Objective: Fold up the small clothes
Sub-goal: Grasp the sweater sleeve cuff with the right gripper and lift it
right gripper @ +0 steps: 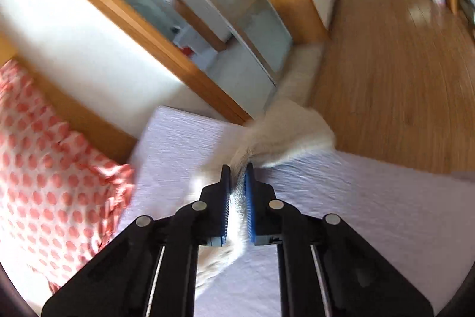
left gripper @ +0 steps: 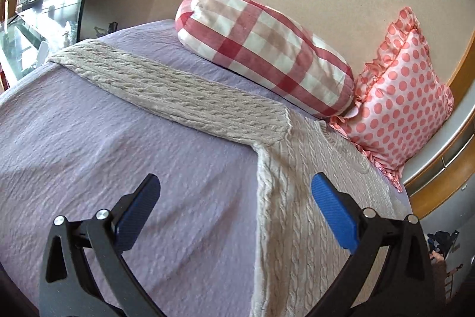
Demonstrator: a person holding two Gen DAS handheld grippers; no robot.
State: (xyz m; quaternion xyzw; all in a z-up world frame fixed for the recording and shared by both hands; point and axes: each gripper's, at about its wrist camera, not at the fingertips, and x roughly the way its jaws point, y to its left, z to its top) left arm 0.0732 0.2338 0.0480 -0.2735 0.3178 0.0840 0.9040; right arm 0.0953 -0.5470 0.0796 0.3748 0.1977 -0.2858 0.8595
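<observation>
Left tongs (left gripper: pixel 234 195): blue-padded jaws spread wide apart, gripping nothing, hovering above the sweater's side edge.
Right tongs (right gripper: pixel 237 183): jaws clenched on a bunch of cream knit fabric, most likely the sweater's other sleeve (right gripper: pixel 288 124), raised off the bed; the right wrist view is blurred.
Bed (left gripper: pixel 89 138): covered in a lilac textured sheet that bears everything else.
Sweater (left gripper: pixel 297 198): cream cable-knit, lying flat on the sheet, with its left sleeve (left gripper: pixel 166 85) stretched straight out toward the far left corner.
Checked bolster (left gripper: pixel 261 49): red and white, lying beyond the sleeve, near it but apart.
Spotted cushion (left gripper: pixel 400 97): pink with coral dots and a frill, propped at the headboard, right of the bolster, touching its end.
Step in hand: judged to be the first fold, the right sleeve being carried in across the body.
Next move: likely laying that sleeve flat on the chest, then the left tongs closing on the outstretched sleeve to fold it over likewise.
</observation>
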